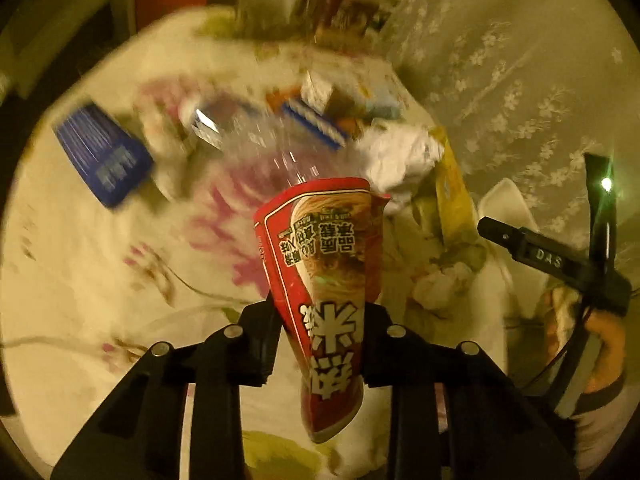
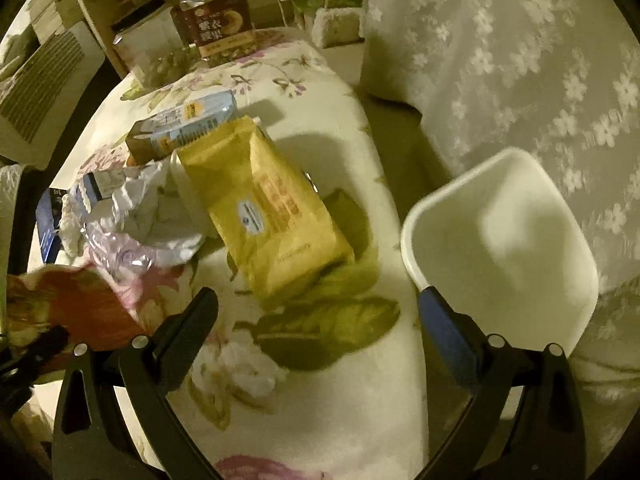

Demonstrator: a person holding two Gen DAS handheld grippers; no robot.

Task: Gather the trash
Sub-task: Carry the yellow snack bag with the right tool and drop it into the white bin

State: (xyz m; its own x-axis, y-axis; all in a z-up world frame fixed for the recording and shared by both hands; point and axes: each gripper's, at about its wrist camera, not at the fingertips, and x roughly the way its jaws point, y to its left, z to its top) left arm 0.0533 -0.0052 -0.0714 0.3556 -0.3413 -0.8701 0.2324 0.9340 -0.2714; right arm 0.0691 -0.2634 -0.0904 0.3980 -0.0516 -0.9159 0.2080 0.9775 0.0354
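Note:
My left gripper (image 1: 320,340) is shut on a red noodle wrapper (image 1: 324,256) and holds it above the floral tablecloth (image 1: 80,280). The wrapper also shows at the left edge of the right wrist view (image 2: 80,304). My right gripper (image 2: 316,304) is open and empty above the table edge, just short of a yellow snack bag (image 2: 264,208). A white trash bin (image 2: 504,240) stands to the right of the table, by the right finger. Crumpled white paper (image 2: 136,204) and clear plastic (image 2: 120,248) lie left of the yellow bag.
A blue box (image 1: 104,156), small cartons (image 1: 316,120) and a light blue carton (image 2: 188,124) lie further back on the table. Boxes and packets (image 2: 216,20) stand at the far end. A lace curtain (image 2: 520,60) hangs on the right.

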